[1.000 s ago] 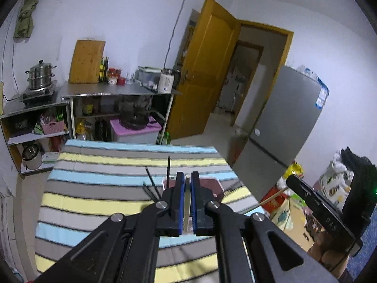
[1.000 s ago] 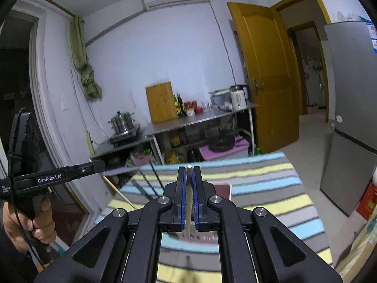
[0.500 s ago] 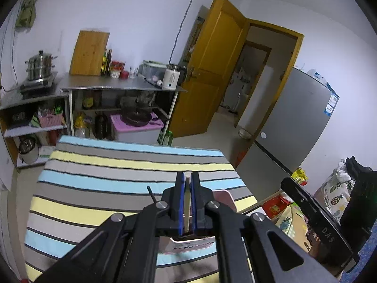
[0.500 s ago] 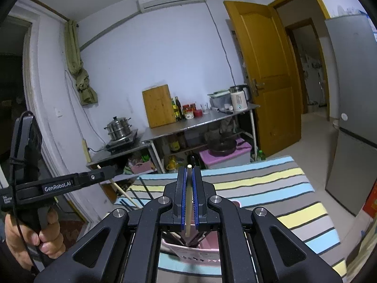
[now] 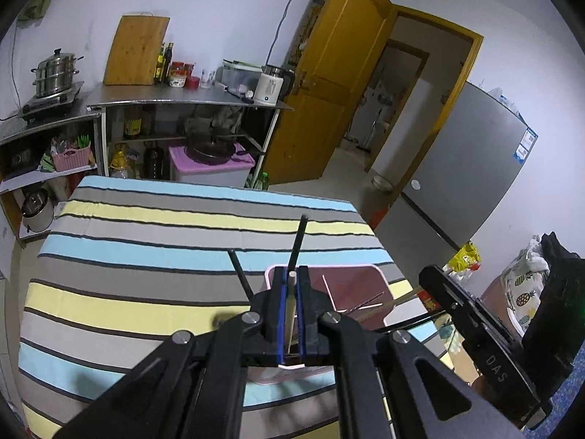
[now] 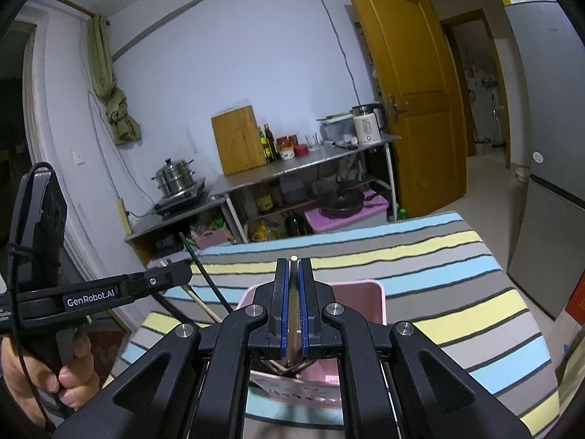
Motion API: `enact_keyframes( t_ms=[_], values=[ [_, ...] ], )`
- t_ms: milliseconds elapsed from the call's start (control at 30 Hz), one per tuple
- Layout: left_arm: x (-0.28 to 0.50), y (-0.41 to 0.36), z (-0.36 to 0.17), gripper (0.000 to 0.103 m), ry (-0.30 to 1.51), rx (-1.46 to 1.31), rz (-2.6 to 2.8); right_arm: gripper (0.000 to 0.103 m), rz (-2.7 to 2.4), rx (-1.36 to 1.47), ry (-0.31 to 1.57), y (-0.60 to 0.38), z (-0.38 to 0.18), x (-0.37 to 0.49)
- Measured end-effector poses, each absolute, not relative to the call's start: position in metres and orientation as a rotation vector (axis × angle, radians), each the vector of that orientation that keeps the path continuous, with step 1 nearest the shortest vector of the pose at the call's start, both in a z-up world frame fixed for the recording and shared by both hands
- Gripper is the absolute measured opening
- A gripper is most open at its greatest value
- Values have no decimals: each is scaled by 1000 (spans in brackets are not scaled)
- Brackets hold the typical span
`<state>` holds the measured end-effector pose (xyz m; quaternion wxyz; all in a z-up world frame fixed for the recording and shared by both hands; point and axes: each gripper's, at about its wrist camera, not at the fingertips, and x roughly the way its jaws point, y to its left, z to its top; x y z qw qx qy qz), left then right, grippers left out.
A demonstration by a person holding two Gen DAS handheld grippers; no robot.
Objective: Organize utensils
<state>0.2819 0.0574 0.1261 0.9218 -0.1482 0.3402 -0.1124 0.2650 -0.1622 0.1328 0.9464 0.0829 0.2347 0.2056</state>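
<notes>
A pink utensil holder [image 5: 365,281] stands on the striped tablecloth [image 5: 146,256], with black chopsticks [image 5: 297,242] sticking up out of it. My left gripper [image 5: 291,281] is shut on a pale wooden chopstick [image 5: 290,303], right over the holder's left rim. My right gripper [image 6: 292,270] is shut on another pale chopstick [image 6: 292,314], above the same holder [image 6: 365,300]. Each gripper shows in the other's view, the right one [image 5: 475,325] at the holder's right, the left one [image 6: 109,292] at its left beside a black chopstick [image 6: 204,274].
Beyond the table stand a steel counter [image 5: 182,98] with a kettle [image 5: 270,87], a cutting board and bottles, and shelves with a steamer pot [image 5: 55,73]. A yellow door [image 5: 329,84] is open and a grey fridge [image 5: 468,168] is at the right.
Both grippers have come down and closer over the pink holder, each still shut on its chopstick. The holder now fills more of both views.
</notes>
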Motion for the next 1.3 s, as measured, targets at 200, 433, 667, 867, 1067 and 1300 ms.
enact_keyframes(
  t_ms=[200, 433, 667, 867, 1067, 1300],
  values=[
    [282, 52, 120, 6, 711, -280, -225, 5, 408, 124, 482, -164, 133, 264],
    [283, 47, 121, 24, 710, -235, -209, 7, 446, 92, 495, -162, 137, 263],
    [273, 45, 131, 34, 676, -220, -193, 12, 443, 100, 489, -167, 141, 256],
    [253, 53, 140, 36, 635, -223, -178, 13, 436, 110, 481, -176, 145, 240],
    [219, 56, 139, 38, 604, -210, -174, 24, 431, 119, 484, -185, 142, 214],
    [175, 53, 125, 41, 582, -220, -159, 26, 424, 94, 484, -190, 133, 177]
  ],
)
